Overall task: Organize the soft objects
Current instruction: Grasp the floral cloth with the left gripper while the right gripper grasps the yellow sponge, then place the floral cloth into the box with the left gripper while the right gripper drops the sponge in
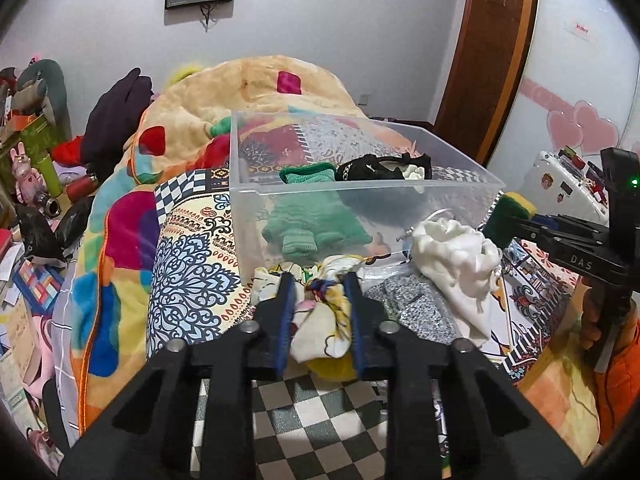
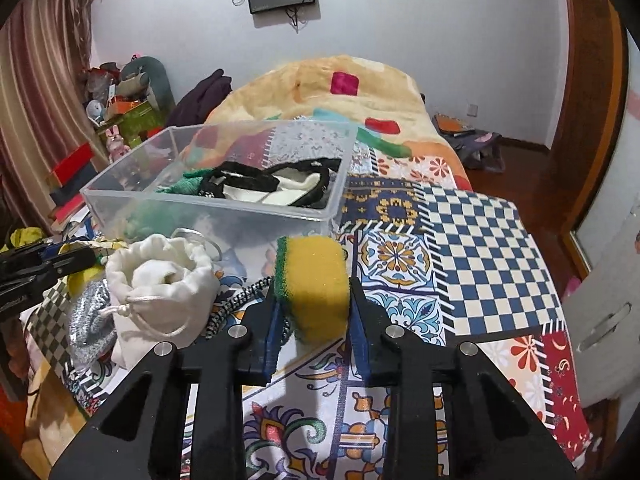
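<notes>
My left gripper point(image 1: 318, 286) is shut on a white, yellow-patterned cloth point(image 1: 324, 320), just in front of a clear plastic bin point(image 1: 360, 196). The bin holds a green knit piece point(image 1: 310, 224) and a black-and-white item point(image 1: 380, 168). My right gripper point(image 2: 314, 292) is shut on a yellow-and-green sponge point(image 2: 316, 280), held above the bed in front of the bin point(image 2: 216, 208). The sponge point(image 1: 510, 216) and right gripper also show at the right of the left wrist view. A white drawstring pouch point(image 2: 160, 292) and a grey knit item point(image 1: 416, 308) lie by the bin.
The bin stands on a patchwork bedspread point(image 2: 480, 248) with an orange blanket point(image 1: 260, 88) bunched behind it. A black-and-white cord point(image 2: 236, 304) lies by the pouch. Cluttered shelves point(image 2: 120, 120) stand to the left, a wooden door point(image 1: 492, 52) to the right.
</notes>
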Demonstrator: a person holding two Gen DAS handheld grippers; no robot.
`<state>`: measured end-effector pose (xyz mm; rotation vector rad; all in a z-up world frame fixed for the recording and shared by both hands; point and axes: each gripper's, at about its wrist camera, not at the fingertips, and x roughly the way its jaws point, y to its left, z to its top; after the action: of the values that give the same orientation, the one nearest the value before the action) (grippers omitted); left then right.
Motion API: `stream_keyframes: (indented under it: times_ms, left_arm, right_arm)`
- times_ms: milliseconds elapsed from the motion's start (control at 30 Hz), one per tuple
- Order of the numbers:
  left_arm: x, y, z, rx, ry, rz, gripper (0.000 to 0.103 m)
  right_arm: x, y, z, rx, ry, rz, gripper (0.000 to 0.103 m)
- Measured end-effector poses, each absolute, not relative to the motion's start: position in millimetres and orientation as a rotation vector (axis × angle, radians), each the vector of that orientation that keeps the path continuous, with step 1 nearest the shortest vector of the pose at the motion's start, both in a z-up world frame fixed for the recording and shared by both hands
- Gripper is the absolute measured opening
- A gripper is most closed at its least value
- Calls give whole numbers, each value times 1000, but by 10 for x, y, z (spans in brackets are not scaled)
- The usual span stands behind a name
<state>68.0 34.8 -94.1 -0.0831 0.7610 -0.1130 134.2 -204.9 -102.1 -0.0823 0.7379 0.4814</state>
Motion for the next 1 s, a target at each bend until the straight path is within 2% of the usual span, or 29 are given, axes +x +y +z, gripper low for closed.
stream_keyframes:
  times_ms: [233,667,1000]
  left_arm:
    - [599,411,-809,-107,722,-103,10]
    - [444,394,-323,-98,581,-99,10]
    - [813,374,-151,-91,528,-117,10]
  right_arm:
    - [1220,-2053,-818,-66,678,503,27]
    - [1186,-1942,-501,-58,586,552,27]
    - [1396,-1737,-403,-59,551,574,27]
